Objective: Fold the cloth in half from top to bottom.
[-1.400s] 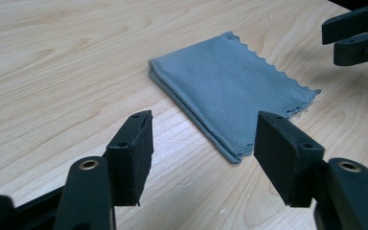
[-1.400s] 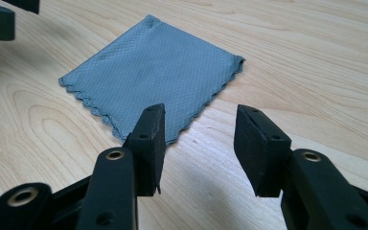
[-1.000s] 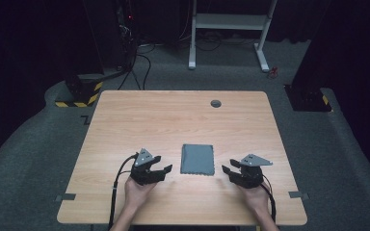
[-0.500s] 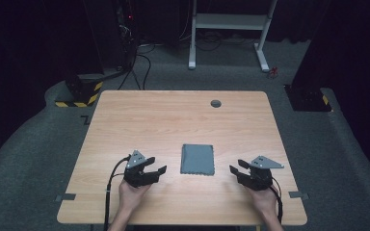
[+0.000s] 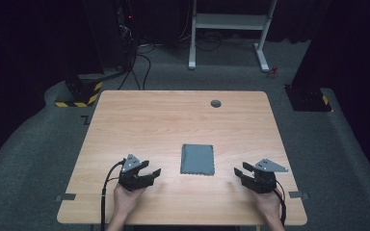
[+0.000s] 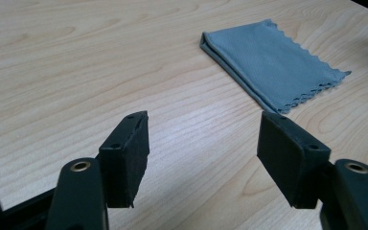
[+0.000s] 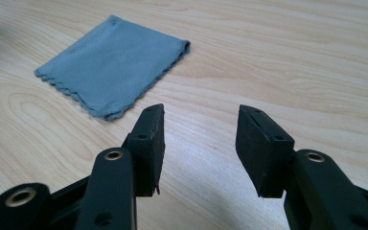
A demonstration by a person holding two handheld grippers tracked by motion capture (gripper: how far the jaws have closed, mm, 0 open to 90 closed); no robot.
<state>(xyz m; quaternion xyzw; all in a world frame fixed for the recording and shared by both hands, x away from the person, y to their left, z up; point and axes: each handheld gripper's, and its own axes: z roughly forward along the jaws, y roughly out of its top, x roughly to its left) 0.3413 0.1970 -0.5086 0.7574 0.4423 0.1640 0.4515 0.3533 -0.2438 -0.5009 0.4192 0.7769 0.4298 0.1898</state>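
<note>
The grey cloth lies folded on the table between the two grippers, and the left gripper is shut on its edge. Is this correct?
Not quite. The left gripper is open and holds nothing; the left gripper view shows its jaws apart over bare table, short of the cloth. The cloth does lie folded between the two grippers.

A light wooden rectangular table [image 5: 164, 120] is seen on grey carpeted floor [image 5: 43, 159]. A small dark round grommet [image 5: 216, 103] is set near its far edge. Beyond it, a white metal frame [image 5: 229, 21] and black cables [image 5: 139, 57] are seen, with yellow-and-black striped bases [image 5: 79, 94] alongside.
</note>
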